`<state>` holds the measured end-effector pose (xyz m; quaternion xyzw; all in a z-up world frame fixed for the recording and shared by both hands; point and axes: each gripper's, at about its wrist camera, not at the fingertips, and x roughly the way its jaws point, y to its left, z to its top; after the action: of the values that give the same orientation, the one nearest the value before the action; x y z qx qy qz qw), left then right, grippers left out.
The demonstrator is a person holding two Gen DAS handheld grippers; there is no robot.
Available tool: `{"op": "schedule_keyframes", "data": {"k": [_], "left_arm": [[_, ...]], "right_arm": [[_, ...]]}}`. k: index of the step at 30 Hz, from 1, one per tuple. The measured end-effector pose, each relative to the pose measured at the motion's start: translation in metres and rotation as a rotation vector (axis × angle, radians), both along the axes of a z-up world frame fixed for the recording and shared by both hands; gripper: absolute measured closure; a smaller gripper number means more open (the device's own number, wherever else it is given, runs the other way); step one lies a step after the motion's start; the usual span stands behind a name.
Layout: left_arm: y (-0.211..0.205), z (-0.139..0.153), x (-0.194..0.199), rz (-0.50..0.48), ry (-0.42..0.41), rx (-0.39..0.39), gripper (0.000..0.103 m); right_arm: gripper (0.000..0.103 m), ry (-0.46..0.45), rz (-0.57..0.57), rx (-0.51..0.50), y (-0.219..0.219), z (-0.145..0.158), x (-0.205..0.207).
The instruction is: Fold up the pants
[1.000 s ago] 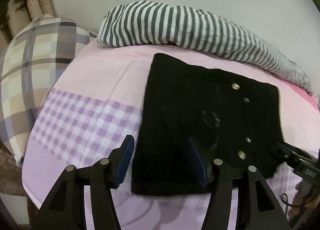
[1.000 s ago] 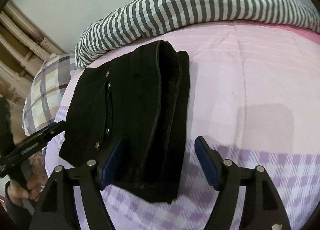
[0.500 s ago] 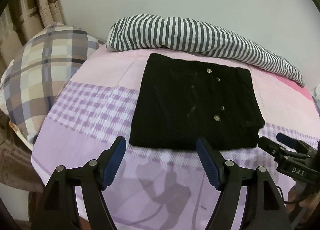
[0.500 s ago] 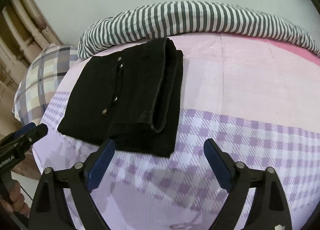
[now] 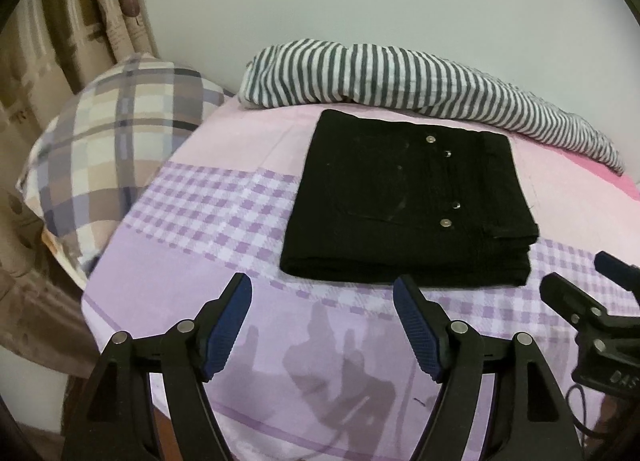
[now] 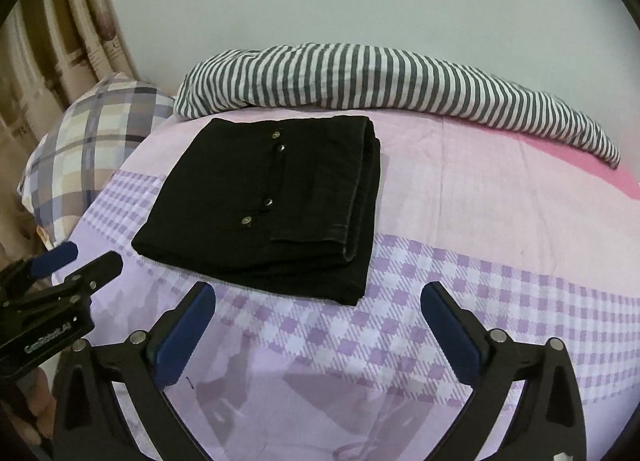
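The black pants lie folded into a flat rectangle on the pink and purple bedsheet, metal buttons facing up. My left gripper hovers open just short of their near edge, with nothing between its blue pads. My right gripper is off the near right corner of the pants; its jaws are opening wide and hold nothing. Each gripper shows in the other's view: the right gripper at the right edge, the left gripper at the left edge.
A grey and white striped blanket lies bunched along the wall behind the pants. A plaid pillow rests at the bed's left end before a beige curtain. Bare sheet stretches right of the pants.
Both grippers have drawn back off the pants toward the bed's near edge and risen, and their jaws have spread wider. The pants stay folded where they lay.
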<state>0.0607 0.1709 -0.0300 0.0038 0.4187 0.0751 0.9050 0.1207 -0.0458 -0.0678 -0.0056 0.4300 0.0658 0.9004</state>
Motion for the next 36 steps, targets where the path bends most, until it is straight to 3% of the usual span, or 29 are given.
{"op": "schedule_keyframes", "data": {"k": [36], "left_arm": [[-0.010,-0.004,-0.003,-0.028,-0.010,0.058,0.029]], "right_arm": [[0.001,0.039,0.009,-0.031,0.011,-0.011,-0.002]]}}
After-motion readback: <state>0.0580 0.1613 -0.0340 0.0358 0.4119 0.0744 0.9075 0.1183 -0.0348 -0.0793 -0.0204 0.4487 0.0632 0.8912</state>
